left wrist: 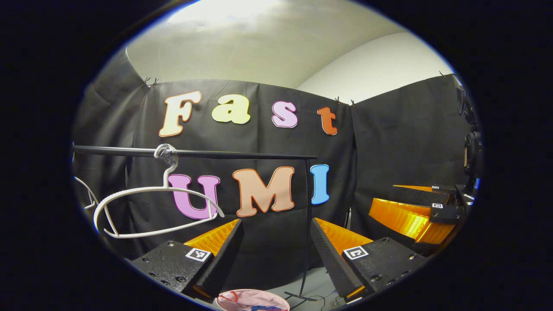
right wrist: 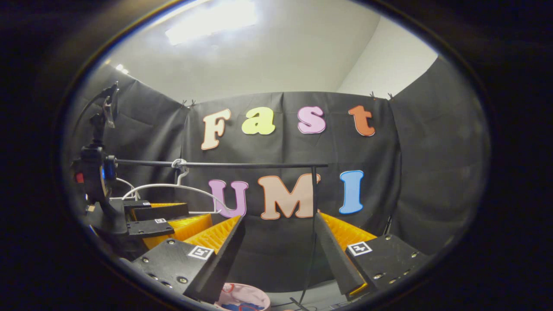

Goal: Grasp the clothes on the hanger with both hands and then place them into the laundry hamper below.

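Well, the hanger (left wrist: 155, 211) hangs bare on the rail (left wrist: 194, 152), a thin white wire frame with nothing draped over it, and that tells most of the story. Down at the bottom edge of the left gripper view sits the laundry hamper (left wrist: 252, 300), pink-rimmed, with something blue and red lying inside; that looks like the clothes (left wrist: 263, 308), already dropped in, though so little shows that the garment cannot be made out. Judging by that scrap of fabric, it is a light, soft, floppy load, the kind that sags and slips unless pinched at two spread points, say near each shoulder, so both hands share it.

Out to the tools now. The left hand-held gripper (left wrist: 276, 246) has its fingers spread wide, with nothing between them, pointing at the booth wall above the hamper. The right hand-held gripper (right wrist: 278, 242) matches it: fingers wide apart, gripping nothing, touching nothing. In the right gripper view the hamper (right wrist: 242, 298) peeks up again just below the fingers, and the hanger (right wrist: 173, 190) sits off to the left on the rail. Both tools hang level and side by side, well clear of the hanger. The placing looks done.
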Action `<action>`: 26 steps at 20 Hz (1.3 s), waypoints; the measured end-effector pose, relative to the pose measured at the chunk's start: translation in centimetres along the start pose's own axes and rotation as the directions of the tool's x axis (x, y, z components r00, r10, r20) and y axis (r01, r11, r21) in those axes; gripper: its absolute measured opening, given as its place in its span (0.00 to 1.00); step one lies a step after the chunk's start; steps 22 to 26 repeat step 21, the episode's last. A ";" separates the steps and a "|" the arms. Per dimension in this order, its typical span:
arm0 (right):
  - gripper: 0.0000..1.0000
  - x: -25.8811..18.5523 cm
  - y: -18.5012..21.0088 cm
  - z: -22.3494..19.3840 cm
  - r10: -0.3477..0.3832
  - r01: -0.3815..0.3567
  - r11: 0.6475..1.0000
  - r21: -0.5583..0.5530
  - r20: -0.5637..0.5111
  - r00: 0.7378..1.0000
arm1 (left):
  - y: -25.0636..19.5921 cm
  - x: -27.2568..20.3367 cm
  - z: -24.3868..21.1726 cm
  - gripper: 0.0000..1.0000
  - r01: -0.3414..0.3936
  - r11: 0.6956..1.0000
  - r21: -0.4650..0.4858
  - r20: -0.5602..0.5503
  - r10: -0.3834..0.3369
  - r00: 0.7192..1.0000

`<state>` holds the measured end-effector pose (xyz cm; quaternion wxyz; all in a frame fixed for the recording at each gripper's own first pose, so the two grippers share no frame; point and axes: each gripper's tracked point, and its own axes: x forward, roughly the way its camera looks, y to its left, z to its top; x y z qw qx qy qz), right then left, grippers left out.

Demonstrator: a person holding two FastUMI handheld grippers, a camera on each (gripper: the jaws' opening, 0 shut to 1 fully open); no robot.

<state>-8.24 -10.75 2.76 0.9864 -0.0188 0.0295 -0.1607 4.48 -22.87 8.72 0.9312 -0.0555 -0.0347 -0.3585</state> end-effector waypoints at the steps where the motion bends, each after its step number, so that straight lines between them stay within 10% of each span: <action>1: 0.97 0.1 0.0 -0.1 0.003 -0.003 1.000 -0.005 -0.002 1.000 | 0.0 0.1 0.0 0.96 -0.003 1.000 0.001 -0.001 0.003 1.000; 26: 0.97 0.4 -1.3 -0.8 0.040 -0.040 0.999 -0.028 0.011 0.999 | -0.3 0.3 -0.7 0.96 -0.069 0.997 0.019 -0.014 0.069 0.998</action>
